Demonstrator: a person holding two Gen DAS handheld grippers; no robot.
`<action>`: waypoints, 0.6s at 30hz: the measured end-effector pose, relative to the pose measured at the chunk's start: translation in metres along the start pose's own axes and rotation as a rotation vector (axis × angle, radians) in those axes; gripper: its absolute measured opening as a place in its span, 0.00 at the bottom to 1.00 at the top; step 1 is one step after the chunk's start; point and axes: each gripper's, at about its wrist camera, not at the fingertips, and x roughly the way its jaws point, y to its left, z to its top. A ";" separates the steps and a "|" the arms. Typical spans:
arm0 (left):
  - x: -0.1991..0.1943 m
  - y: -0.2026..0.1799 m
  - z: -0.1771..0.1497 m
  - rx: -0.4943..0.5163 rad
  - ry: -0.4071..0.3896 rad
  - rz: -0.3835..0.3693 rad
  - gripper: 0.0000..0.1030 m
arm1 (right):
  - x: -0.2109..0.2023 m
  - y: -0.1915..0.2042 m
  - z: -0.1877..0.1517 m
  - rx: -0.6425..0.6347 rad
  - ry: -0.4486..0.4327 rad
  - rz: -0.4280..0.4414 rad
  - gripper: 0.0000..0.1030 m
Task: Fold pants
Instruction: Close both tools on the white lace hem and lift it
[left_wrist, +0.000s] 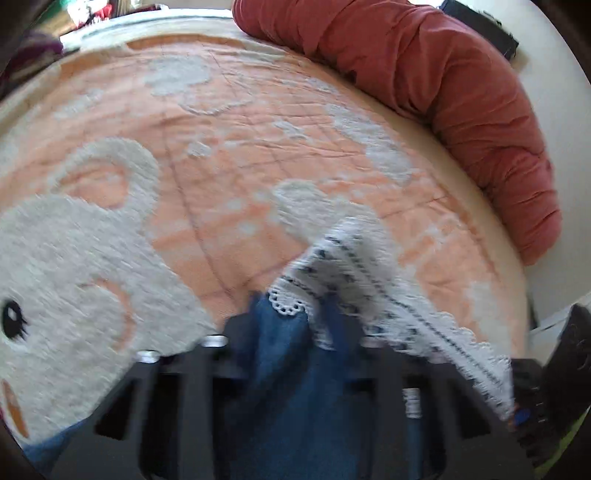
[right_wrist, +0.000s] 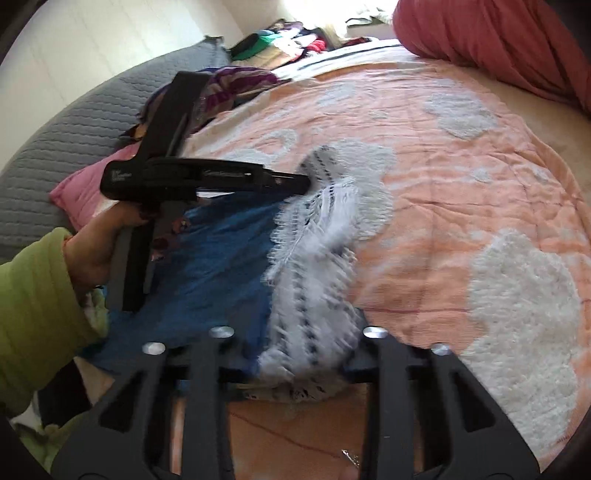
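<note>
The pants were held above the bed, clamped by both the left tool and right tool. The lace hem could be dropped if either grip slackened.

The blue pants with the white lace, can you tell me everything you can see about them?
The blue denim-looking pants with a white lace hem are soft, crumpled and blurred. The lace has scalloped edges and dark dotted stripes. They are lifted above the peach and white bedspread, the lace end gripped by both the left gripper and the right gripper.
</note>
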 end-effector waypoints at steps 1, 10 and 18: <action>0.000 -0.002 -0.001 -0.004 0.001 0.009 0.25 | 0.000 0.004 0.001 -0.023 0.000 -0.002 0.20; -0.046 0.001 -0.012 -0.041 -0.145 -0.062 0.15 | -0.019 0.036 0.011 -0.105 -0.049 0.054 0.12; -0.118 0.028 -0.036 -0.124 -0.276 -0.072 0.15 | -0.026 0.102 0.023 -0.256 -0.081 0.146 0.12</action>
